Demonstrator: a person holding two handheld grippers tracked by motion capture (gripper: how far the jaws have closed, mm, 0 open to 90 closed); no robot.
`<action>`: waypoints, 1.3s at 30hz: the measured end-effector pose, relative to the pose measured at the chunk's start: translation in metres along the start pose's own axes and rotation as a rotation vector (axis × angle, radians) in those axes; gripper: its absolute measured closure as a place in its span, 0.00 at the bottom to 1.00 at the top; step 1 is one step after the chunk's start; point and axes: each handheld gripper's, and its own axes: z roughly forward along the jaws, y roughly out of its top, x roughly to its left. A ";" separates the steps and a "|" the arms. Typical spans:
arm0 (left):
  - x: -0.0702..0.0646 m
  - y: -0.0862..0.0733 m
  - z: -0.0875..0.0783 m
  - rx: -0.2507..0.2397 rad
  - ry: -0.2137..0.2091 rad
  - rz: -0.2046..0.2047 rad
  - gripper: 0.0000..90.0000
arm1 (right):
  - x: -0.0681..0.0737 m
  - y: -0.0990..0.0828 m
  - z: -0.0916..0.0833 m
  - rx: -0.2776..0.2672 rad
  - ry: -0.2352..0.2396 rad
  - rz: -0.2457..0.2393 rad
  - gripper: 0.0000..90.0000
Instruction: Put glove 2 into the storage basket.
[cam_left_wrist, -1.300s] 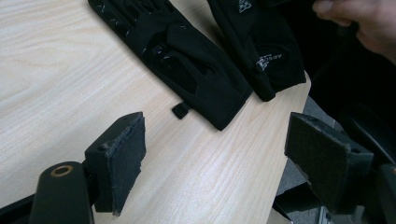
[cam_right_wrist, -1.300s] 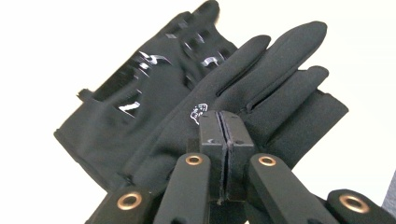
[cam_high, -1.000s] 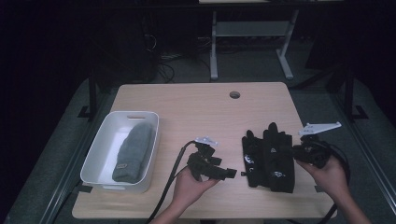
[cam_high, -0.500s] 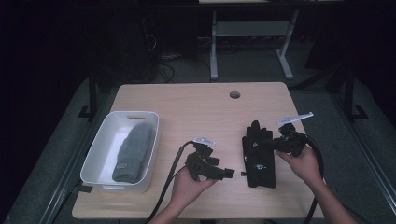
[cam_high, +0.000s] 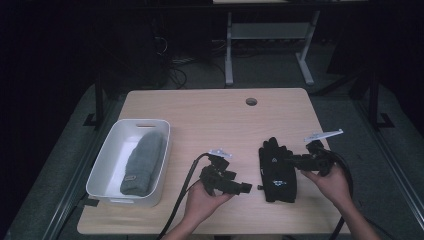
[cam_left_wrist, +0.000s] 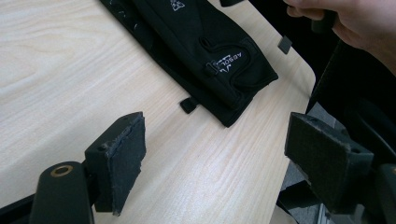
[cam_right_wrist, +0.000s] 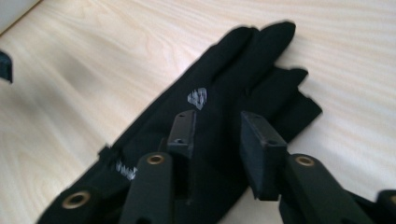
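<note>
1. The black gloves (cam_high: 276, 170) lie stacked flat on the right part of the wooden table (cam_high: 210, 115), fingers pointing toward the far edge and cuffs toward the person. In the left gripper view the cuff end, with its printed logo tab, sits near the table's rounded corner.
2. The right gripper (cam_right_wrist: 217, 133) is low over the gloves, its jaws a little apart with glove fabric under the gap. They have not yet pinched anything, and whether the pads touch the cloth cannot be told.
3. The left gripper (cam_left_wrist: 217, 154) is held just beside the gloves on the bare wood, jaws wide apart and empty, pointing at the cuff end.
4. Farther left stands a white bin (cam_high: 102, 165) with a grey knitted hat (cam_high: 142, 162) lying in it, well apart from the gloves.
5. Likely risk: the two gloves lie one on the other, so a shallow pinch may lift only the top one and leave the other behind, or drag it askew.
6. Another risk: limp fabric could slip from a narrow bite, and the cuffs lie near the table edge, so a sideways tug might send a glove off.
</note>
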 end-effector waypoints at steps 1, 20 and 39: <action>0.000 0.000 0.001 0.002 -0.002 -0.004 0.23 | -0.002 -0.004 -0.001 -0.013 0.005 -0.015 0.78; 0.005 -0.006 0.011 0.041 -0.034 -0.044 0.26 | 0.017 -0.035 0.019 0.032 0.075 -0.007 0.97; 0.013 -0.003 0.027 0.079 0.003 -0.068 0.27 | 0.035 -0.023 0.025 -0.027 0.081 -0.007 0.59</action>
